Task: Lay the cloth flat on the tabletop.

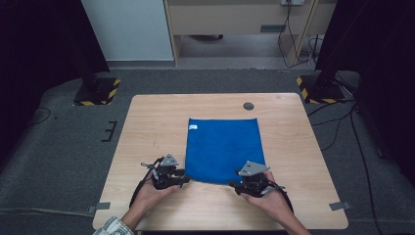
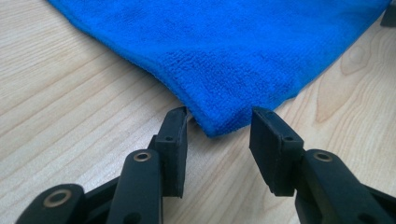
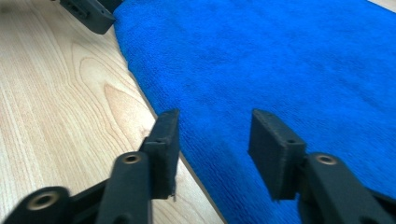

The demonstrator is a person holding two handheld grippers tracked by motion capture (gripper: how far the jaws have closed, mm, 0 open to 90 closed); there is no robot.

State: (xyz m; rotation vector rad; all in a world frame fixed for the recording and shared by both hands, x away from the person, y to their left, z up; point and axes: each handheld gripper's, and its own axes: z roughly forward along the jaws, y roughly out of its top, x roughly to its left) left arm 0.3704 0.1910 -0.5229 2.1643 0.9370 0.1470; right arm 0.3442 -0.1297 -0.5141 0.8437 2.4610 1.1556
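A blue cloth (image 1: 222, 147) lies flat on the wooden table (image 1: 147, 127), with a small white label (image 1: 194, 127) near its far left corner. My left gripper (image 1: 185, 180) sits at the cloth's near left corner. In the left gripper view it is open (image 2: 219, 122), its jaws standing on either side of that corner of the cloth (image 2: 224, 51). My right gripper (image 1: 234, 184) is at the near edge, toward the right corner. It is open too (image 3: 212, 126), its jaws straddling the edge of the cloth (image 3: 280, 60). Neither holds anything.
A round grey grommet (image 1: 248, 105) sits in the table near its far edge. Bare wood surrounds the cloth on all sides. Two stand bases with yellow-black stripes (image 1: 98, 90) (image 1: 320, 88) rest on the grey carpet beyond the table. The other gripper's jaw tip (image 3: 88, 14) shows at the upper left of the right gripper view.
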